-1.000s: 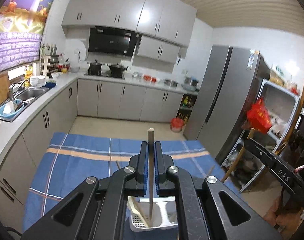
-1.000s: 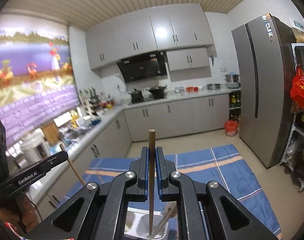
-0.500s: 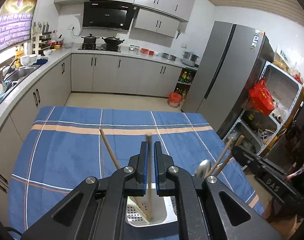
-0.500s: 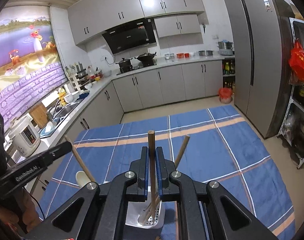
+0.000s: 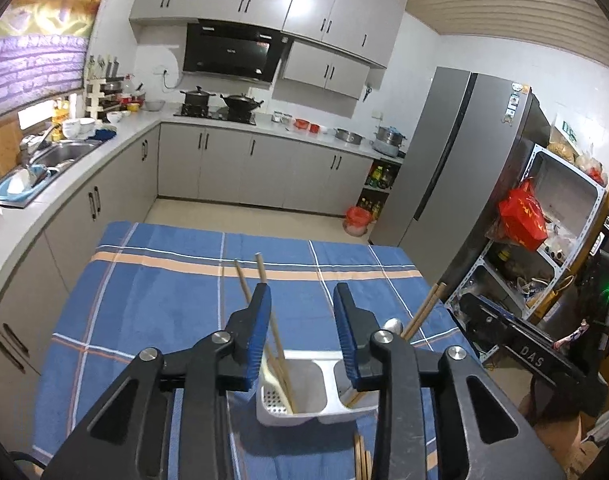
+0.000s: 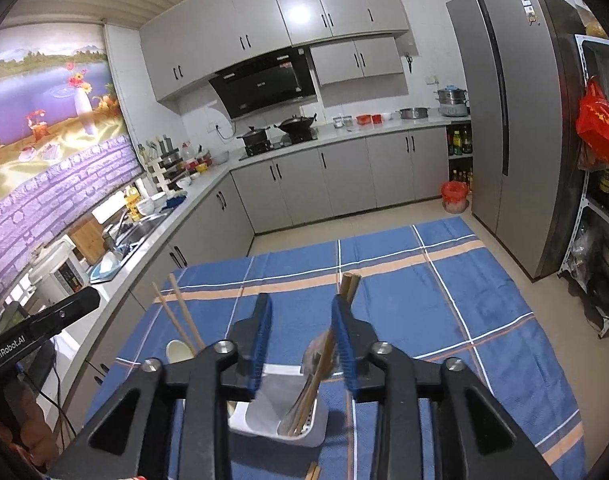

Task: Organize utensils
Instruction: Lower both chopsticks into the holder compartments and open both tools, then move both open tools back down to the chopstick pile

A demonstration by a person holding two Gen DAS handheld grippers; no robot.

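Observation:
A white two-compartment utensil holder (image 5: 324,410) stands on the blue checked tablecloth (image 5: 152,300). My left gripper (image 5: 302,292) hovers over it with its jaws opening. Two wooden chopsticks (image 5: 278,354) stand in the left compartment; one leans by the left pad, and the pads do not press on it. My right gripper (image 6: 300,300) is also above the holder (image 6: 278,420), jaws opening. Chopsticks (image 6: 349,285) and a metal spoon (image 6: 314,354) lean in the right compartment behind its right finger, unpinched. A white spoon (image 6: 178,351) stands in the other compartment.
Loose chopsticks (image 5: 361,456) lie on the cloth just in front of the holder. The right tool's black housing (image 5: 520,346) sits at the table's right edge, the left tool's housing (image 6: 40,330) at the left. Kitchen cabinets (image 5: 240,168) and a fridge (image 5: 456,168) stand beyond.
Both grippers went from shut on a single upright chopstick to spread apart. Each chopstick now rests in the holder, leaning with the others. Both views dipped toward the table.

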